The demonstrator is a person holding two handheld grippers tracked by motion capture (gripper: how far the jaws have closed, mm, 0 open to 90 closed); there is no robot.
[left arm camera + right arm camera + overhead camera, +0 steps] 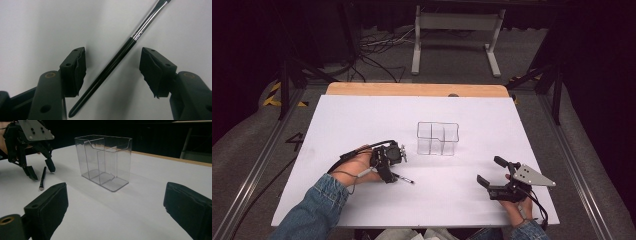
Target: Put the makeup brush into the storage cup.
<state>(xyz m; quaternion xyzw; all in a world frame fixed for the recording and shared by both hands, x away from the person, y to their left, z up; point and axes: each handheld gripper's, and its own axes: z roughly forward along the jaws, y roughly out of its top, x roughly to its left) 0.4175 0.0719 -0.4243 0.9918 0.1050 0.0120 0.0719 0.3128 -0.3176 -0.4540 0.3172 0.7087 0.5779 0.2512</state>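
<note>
**Left tool straddling the brush, right tool waiting wide**

A white sheet is covering the bench (362,120), with a strip of bare wood showing along its far edge. Beyond it, grey floor is running back into a dark room, where loose cables (377,50) are lying at the left and a white metal frame (457,37) is standing at centre.

Over at the left, a hand (357,167) in a denim sleeve (319,205) is coming in from the bottom corner, angling the left tool (387,162) down at the sheet. Its jaws are spread apart, released, sitting on either side of a black-handled brush (112,65) with a silver ferrule; in the left gripper view the handle is lying diagonally between the pads, touching neither. The brush is lying flat on the sheet, just left of centre.

Moving to the middle, a clear plastic organizer (438,138) with several compartments is standing upright, empty, a little beyond the brush and to its right.

At the right, the right tool (492,172) is resting low near the front edge, well apart from the organizer, its grey plate on top. Its jaws are gaping wide, gripping nothing, pointing toward the organizer.
</note>
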